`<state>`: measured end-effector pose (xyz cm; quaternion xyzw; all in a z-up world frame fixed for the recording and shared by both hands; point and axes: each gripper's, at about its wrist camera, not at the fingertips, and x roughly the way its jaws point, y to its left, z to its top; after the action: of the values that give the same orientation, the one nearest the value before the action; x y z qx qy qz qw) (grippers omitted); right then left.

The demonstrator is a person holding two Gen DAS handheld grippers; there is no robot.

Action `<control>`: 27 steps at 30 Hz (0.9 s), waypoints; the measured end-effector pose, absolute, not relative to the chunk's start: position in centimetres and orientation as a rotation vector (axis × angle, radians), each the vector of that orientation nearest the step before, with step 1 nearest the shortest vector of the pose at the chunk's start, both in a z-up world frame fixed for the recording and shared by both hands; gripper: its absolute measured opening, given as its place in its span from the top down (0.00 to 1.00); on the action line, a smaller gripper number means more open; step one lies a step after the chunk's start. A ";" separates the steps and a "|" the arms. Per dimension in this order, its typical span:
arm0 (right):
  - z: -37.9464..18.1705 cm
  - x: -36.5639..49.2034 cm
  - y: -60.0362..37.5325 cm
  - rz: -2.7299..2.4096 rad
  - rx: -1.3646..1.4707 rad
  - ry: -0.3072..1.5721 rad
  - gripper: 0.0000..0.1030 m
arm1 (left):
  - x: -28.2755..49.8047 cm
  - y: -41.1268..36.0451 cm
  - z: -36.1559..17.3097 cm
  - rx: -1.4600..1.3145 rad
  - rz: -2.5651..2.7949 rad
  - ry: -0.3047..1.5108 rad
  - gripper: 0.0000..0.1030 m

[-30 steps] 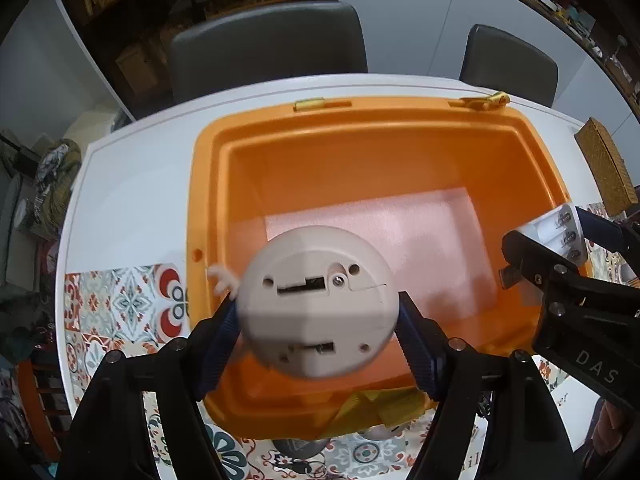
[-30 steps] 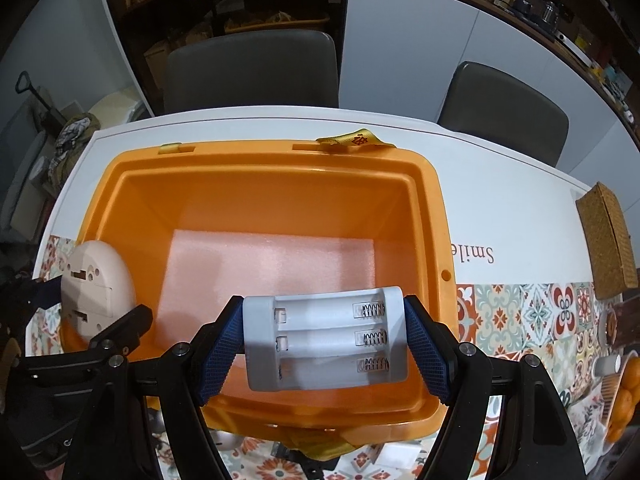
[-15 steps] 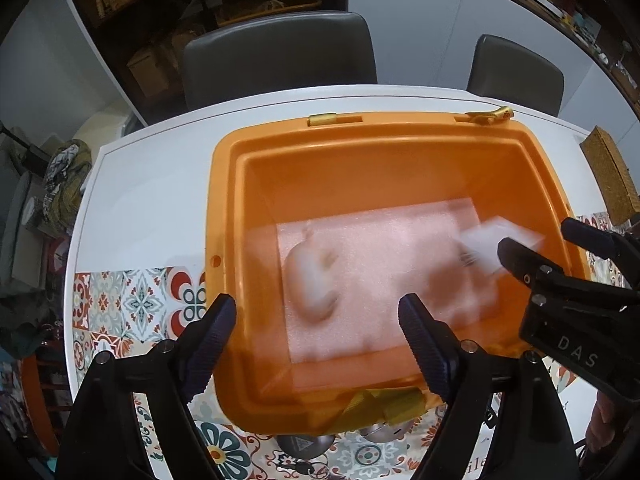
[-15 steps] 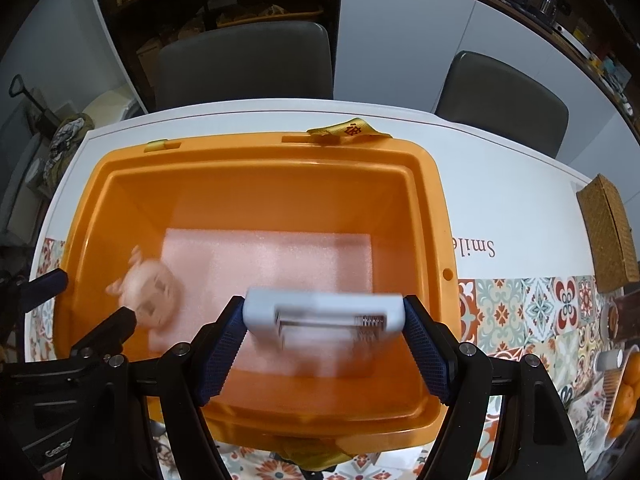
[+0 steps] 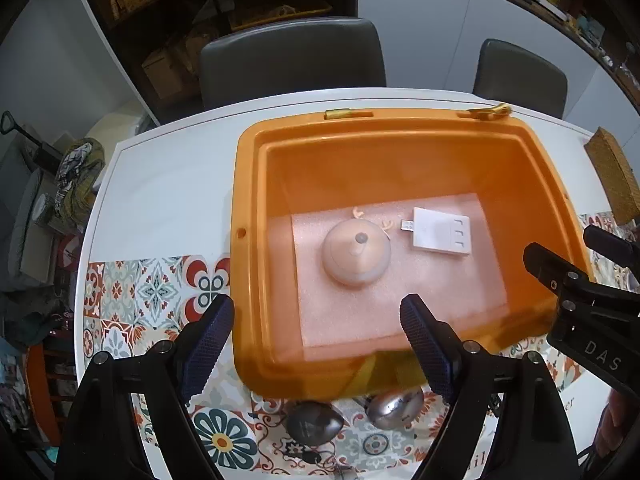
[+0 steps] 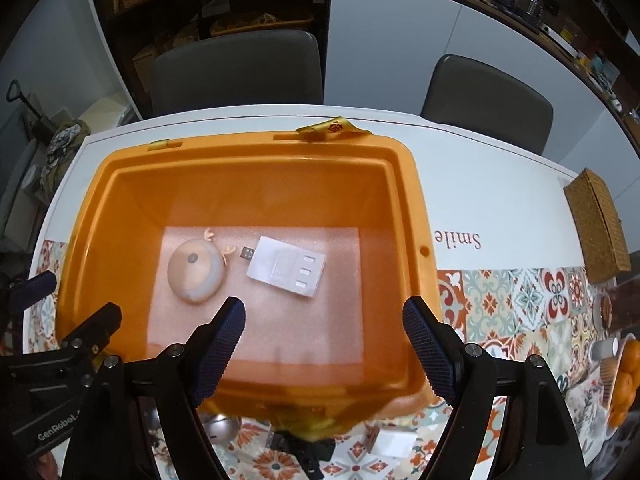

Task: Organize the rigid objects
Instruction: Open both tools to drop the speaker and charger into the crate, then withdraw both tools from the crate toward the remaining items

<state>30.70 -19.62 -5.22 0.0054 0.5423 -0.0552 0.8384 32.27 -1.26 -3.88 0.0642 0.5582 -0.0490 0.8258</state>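
Counter (image 5: 168, 184): white, carrying my orange bin (image 5: 248, 184).
Bin floor: round dome (image 5: 356, 256) beside white battery case (image 5: 440, 232), apart.
Left gripper (image 5: 316, 344): spread, empty, just opened.
Right gripper (image 6: 324, 344): spread, empty, just opened.

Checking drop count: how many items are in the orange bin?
2. A round beige dome gadget sits left on the pink foam liner of the orange bin; a flat white battery holder lies just right of it. Nothing else shows inside.

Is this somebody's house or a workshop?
Probably a home dining room: a white table with a colourful tile-pattern mat, grey padded chairs pulled up to it, and cluttered dark storage shelves behind.
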 end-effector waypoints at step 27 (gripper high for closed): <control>-3.8 19.3 -18.5 -0.053 0.114 1.053 0.21 | 21.5 0.7 -1.4 0.095 -0.076 1.069 0.17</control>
<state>19.26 -18.50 -3.77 0.0544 0.5021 -0.0251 0.8628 21.54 0.71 -1.44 0.0453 0.5090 -0.0363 0.8588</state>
